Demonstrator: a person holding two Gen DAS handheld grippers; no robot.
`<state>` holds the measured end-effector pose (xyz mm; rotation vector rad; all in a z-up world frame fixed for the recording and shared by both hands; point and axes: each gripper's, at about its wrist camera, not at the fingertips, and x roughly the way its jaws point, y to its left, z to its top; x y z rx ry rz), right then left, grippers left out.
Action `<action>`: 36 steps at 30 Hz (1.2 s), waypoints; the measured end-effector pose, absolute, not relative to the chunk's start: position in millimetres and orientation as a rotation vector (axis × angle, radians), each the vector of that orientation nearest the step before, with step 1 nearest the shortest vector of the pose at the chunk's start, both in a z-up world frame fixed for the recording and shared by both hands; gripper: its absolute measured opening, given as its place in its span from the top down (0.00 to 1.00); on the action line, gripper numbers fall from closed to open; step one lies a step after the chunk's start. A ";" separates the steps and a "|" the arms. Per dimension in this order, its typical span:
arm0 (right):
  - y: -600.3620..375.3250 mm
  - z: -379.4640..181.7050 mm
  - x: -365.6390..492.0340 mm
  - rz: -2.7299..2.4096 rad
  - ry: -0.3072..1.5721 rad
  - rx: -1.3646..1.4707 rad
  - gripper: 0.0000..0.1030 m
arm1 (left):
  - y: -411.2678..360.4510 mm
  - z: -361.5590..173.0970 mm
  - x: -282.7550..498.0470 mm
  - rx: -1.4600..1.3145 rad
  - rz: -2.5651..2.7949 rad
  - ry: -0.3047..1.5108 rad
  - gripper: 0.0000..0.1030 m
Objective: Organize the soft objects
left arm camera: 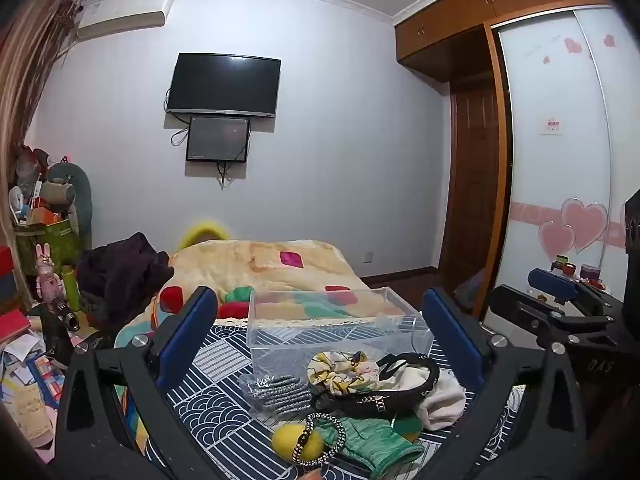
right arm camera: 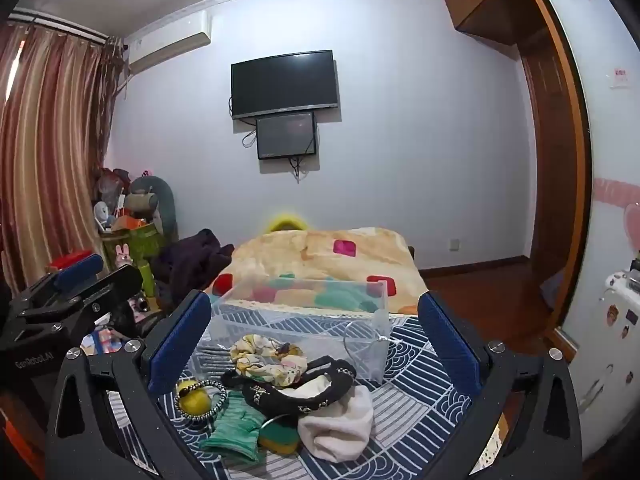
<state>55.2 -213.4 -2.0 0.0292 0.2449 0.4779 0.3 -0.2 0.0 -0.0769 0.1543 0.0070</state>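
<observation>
A pile of soft things lies on a blue patterned cloth (left arm camera: 208, 408) in front of a clear plastic box (left arm camera: 328, 332). It holds a floral scrunchie (left arm camera: 340, 372), a black studded headband (left arm camera: 376, 396), a white cloth (left arm camera: 442, 402), a green knit cloth (left arm camera: 372, 440), a yellow ball (left arm camera: 294, 442) with a beaded bracelet (left arm camera: 320, 436) and silver sparkly bands (left arm camera: 276, 394). My left gripper (left arm camera: 320, 360) is open above the pile, empty. My right gripper (right arm camera: 312, 356) is open above the same pile (right arm camera: 280, 392), empty. The box (right arm camera: 304, 320) looks empty.
A bed with a peach patterned blanket (left arm camera: 264, 268) lies behind the box. Dark clothes (left arm camera: 120, 272) and cluttered shelves (left arm camera: 36, 240) are at the left. A wardrobe with sliding doors (left arm camera: 560, 160) stands at the right. A green and yellow sponge (right arm camera: 280, 436) lies under the headband.
</observation>
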 end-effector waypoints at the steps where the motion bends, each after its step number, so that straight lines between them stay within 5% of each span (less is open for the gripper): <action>1: -213.7 -2.3 54.9 0.480 0.240 0.034 0.00 | -0.3 0.1 0.5 -0.074 0.005 0.156 0.00; 36: -219.4 1.1 52.4 0.486 0.242 0.058 0.00 | -2.5 5.6 -6.6 -0.052 0.005 0.140 0.00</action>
